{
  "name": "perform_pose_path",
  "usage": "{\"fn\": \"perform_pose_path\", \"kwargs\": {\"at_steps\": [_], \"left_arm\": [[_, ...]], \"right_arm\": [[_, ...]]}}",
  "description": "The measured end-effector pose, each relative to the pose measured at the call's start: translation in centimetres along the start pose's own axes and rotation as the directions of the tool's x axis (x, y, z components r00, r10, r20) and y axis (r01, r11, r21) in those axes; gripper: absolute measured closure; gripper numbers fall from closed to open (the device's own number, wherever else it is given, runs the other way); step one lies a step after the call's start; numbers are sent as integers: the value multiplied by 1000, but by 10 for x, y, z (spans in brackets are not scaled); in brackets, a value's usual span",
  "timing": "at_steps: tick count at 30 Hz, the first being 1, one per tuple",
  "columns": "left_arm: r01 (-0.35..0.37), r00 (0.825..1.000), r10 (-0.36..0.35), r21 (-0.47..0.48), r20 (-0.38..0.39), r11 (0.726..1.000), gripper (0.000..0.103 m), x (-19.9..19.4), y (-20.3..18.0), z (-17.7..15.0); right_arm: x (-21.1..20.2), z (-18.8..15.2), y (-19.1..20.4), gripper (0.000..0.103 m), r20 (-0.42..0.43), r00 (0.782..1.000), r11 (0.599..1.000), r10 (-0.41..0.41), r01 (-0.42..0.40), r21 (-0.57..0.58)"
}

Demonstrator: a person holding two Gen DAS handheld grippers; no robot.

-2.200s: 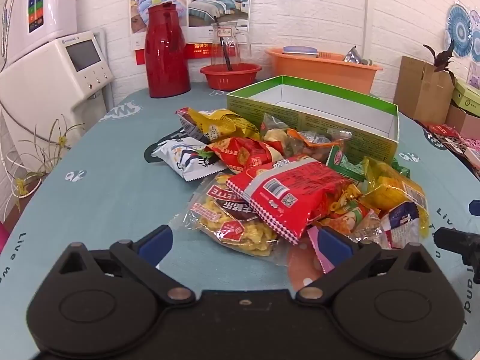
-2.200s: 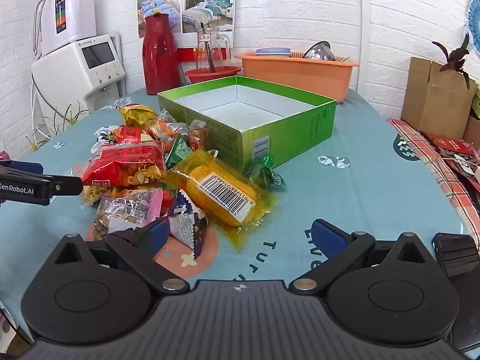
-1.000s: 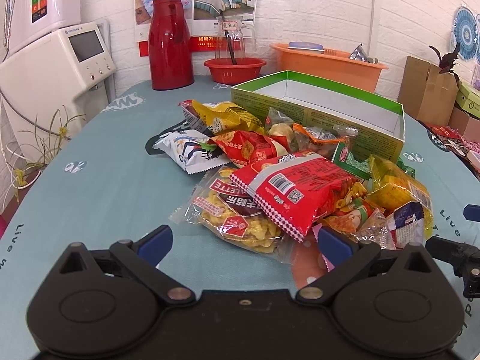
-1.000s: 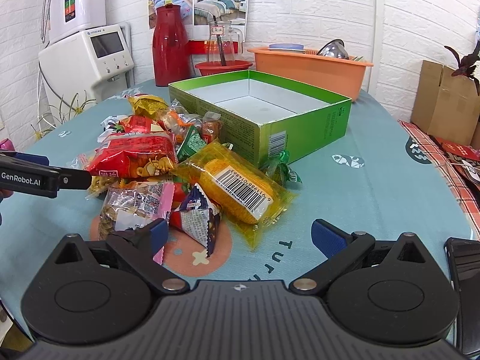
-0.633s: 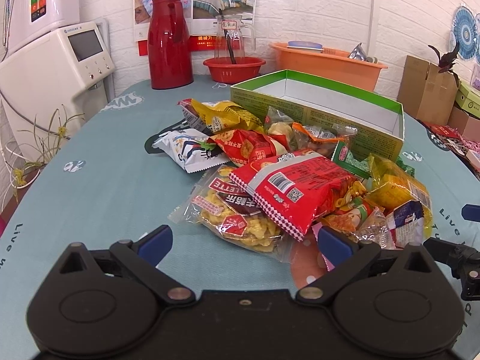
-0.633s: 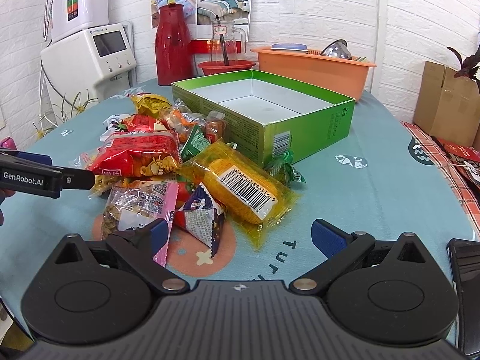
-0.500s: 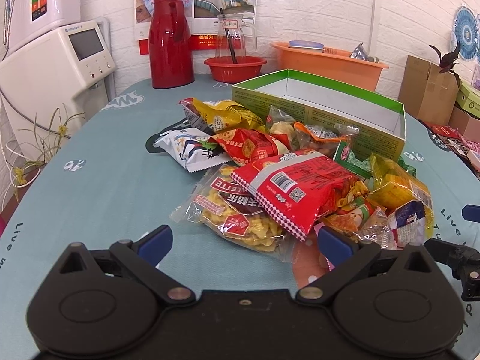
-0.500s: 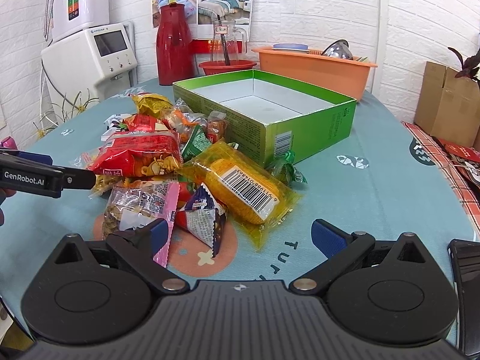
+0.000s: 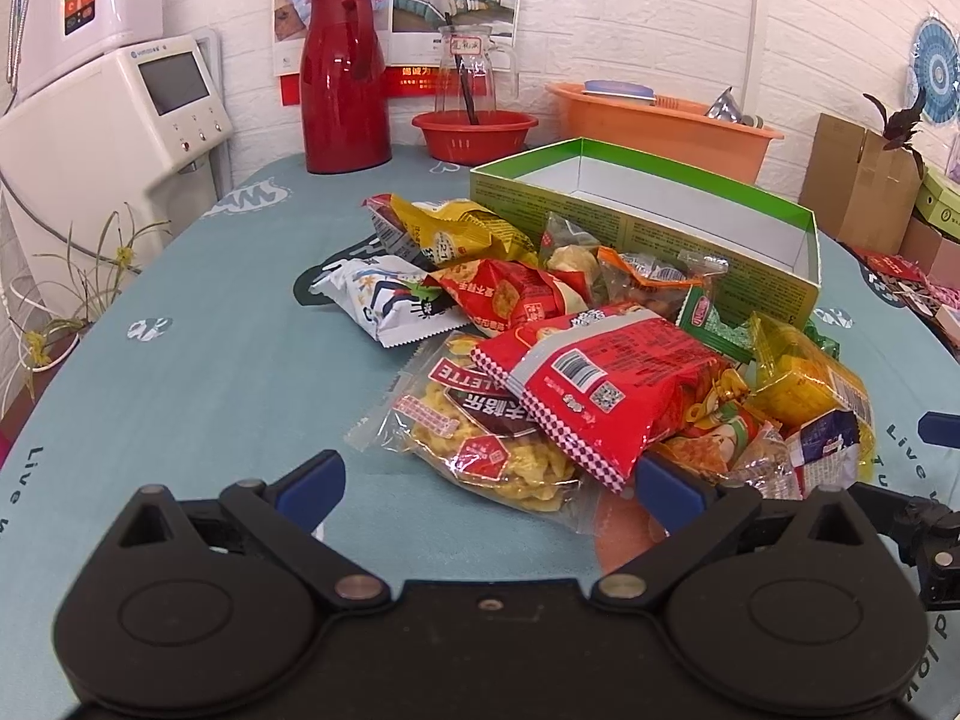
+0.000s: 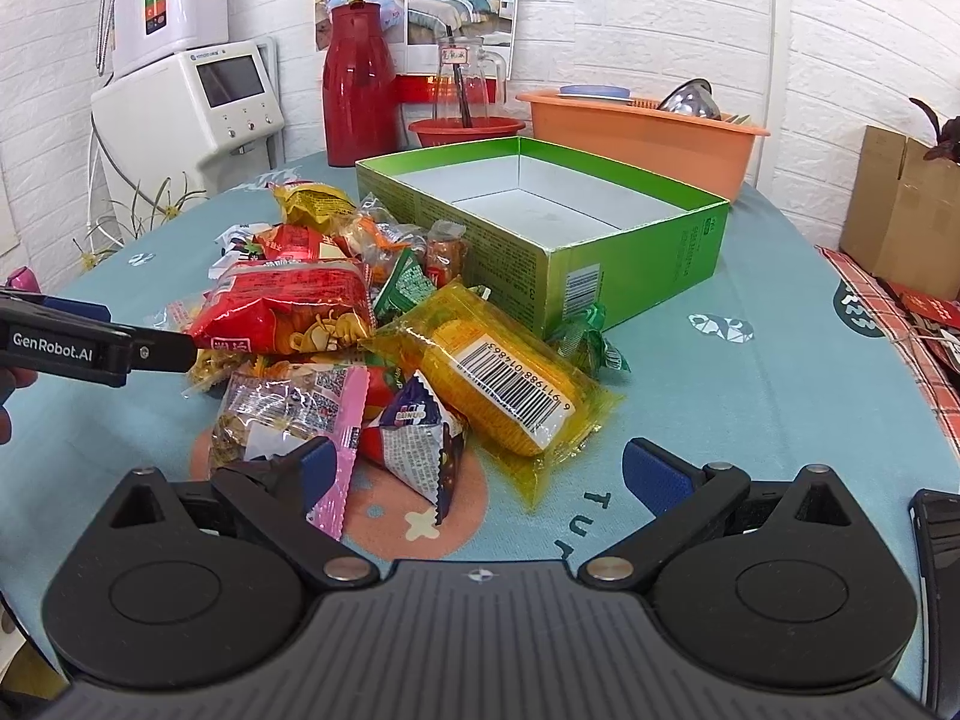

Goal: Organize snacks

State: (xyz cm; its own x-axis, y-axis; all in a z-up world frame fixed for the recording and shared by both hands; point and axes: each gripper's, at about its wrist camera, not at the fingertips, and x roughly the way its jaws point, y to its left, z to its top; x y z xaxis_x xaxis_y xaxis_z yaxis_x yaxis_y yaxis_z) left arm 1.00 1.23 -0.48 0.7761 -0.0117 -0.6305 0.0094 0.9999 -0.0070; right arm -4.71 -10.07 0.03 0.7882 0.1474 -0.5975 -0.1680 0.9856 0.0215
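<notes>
A pile of several snack packs lies on the teal table in front of an empty green box (image 9: 648, 228) (image 10: 630, 270). On top is a red bag (image 9: 606, 384) (image 10: 282, 312), resting on a clear bag of yellow crisps (image 9: 480, 438). A yellow corn pack (image 10: 498, 384) and a small triangular pack (image 10: 420, 438) lie nearest my right gripper (image 10: 483, 474), which is open and holds nothing. My left gripper (image 9: 489, 486) is open too, just short of the crisps bag, with its right pad under the edge of the red bag.
A red thermos (image 9: 345, 78), a red bowl (image 9: 474, 132) with a glass jug and an orange tub (image 9: 660, 126) stand at the back. A white appliance (image 9: 120, 120) is at the left, a cardboard box (image 9: 858, 180) at the right. A black phone (image 10: 936, 570) lies by my right gripper.
Both grippers have crept a little closer to the snack pile. Neither has closed, and no pack has moved.
</notes>
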Motion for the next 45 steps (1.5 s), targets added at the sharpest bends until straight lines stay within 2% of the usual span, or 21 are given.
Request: {"fn": "perform_pose_path", "kwargs": {"at_steps": [5,8,12,14,16,18,19,21,24,26,27,28,30,31,32,33,36,38,41,45], "left_arm": [[10,1000,-11,-11,-24,1000,0,8,7,2],[18,998,-19,-14,-58,1000,0,13,17,3],[104,990,-112,-94,-82,990,0,11,40,4],[160,982,-174,-172,-72,972,0,5,52,8],[235,969,-247,-222,-28,946,0,-3,60,15],[303,952,-302,-232,43,924,0,-8,60,24],[326,945,-323,-223,52,919,0,-6,56,29],[345,937,-349,-199,18,917,0,4,46,36],[373,920,-389,-199,-43,906,6,28,38,42],[371,914,-398,-234,-80,899,28,43,39,43],[379,908,-410,-248,-87,892,39,49,40,42],[392,903,-422,-252,-76,885,40,51,40,42],[387,910,-410,-229,-62,893,42,55,36,42],[387,910,-409,-220,-64,895,51,55,33,43],[405,898,-432,-224,-83,886,59,56,31,43],[421,889,-449,-225,-90,879,67,55,29,43],[432,892,-448,-178,-58,884,69,39,23,45],[449,890,-456,-154,-11,880,70,26,21,52],[484,875,-482,-117,49,867,70,13,15,66],[522,851,-515,-64,98,850,70,9,-1,90]], "right_arm": [[3,5,-1,0,25,998,998,59,-59,1],[4,11,-2,0,77,986,989,148,-150,18],[13,24,5,0,107,952,958,286,-286,-14],[22,33,10,0,101,936,942,336,-334,-39],[31,41,12,0,89,916,920,391,-388,-49],[42,48,15,0,75,892,895,445,-442,-58],[47,51,17,0,59,889,891,453,-450,-62],[58,55,23,0,21,889,887,457,-455,-77],[70,57,31,0,-31,889,880,457,-457,-131],[77,57,34,0,-48,896,880,442,-444,-168],[79,57,33,0,-55,890,874,453,-455,-168],[84,57,32,0,-73,883,870,463,-469,-153],[93,55,34,0,-110,881,873,461,-472,-124],[95,54,37,0,-106,887,879,449,-460,-128],[93,54,38,8,-97,896,888,432,-442,-127],[89,55,39,12,-88,899,891,429,-437,-120],[76,55,42,19,-70,913,903,403,-409,-135],[65,57,38,31,-43,918,907,393,-395,-145],[47,67,30,32,22,922,914,388,-381,-142],[31,84,18,33,114,936,936,332,-312,-165]]}}
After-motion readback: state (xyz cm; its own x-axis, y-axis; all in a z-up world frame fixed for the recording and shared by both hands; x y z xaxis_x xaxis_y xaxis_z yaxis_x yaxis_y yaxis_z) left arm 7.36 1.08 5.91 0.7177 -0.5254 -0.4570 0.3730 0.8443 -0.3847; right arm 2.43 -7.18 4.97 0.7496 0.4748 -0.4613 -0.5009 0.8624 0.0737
